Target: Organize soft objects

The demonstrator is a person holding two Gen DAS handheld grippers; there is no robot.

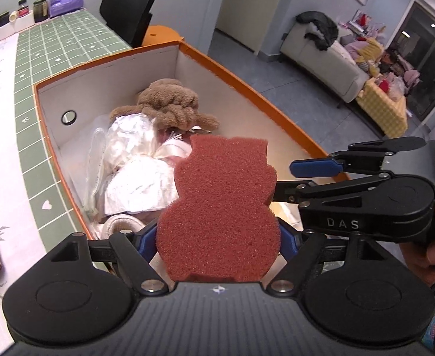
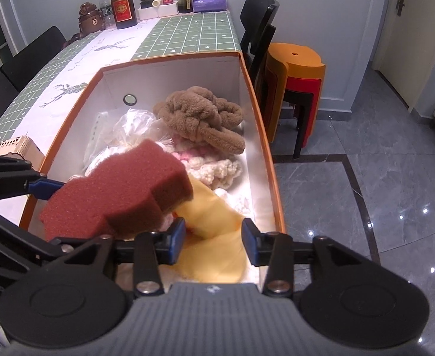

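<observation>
I am working over an orange box (image 2: pixel 264 136) that sits at the edge of a green checked table (image 2: pixel 187 38), and everything here is placed relative to that box.

My left gripper (image 1: pixel 217 238) holds a red sponge (image 1: pixel 223 207) above the near end of the box. The sponge is cut in a rounded, figure-like shape. The blue pads (image 1: pixel 147 241) press on its lower sides, so the jaws stand wide but are closed on it.

My right gripper (image 2: pixel 213 244) hangs over the near right corner of the box. Its jaws are partly open with nothing between them. A yellow cloth (image 2: pixel 214 222) lies in the box just below them.

I judge the task well along. Already inside the box are a brown knotted plush (image 2: pixel 205 118) at the far end, a white crinkled bag (image 1: pixel 134 160) in the middle, cream and pink knitted pieces (image 2: pixel 217 169) toward the right wall, and the yellow cloth at the near end. The sponge is not yet inside; lowering and letting go of it looks like the step left.

The right wrist view shows the yellow cloth, the knitted pieces and the sponge's thickness. The left wrist view hides these behind the sponge. It shows instead the sponge's flat outline and a sofa (image 1: pixel 321 59) in the room beyond the box.
</observation>
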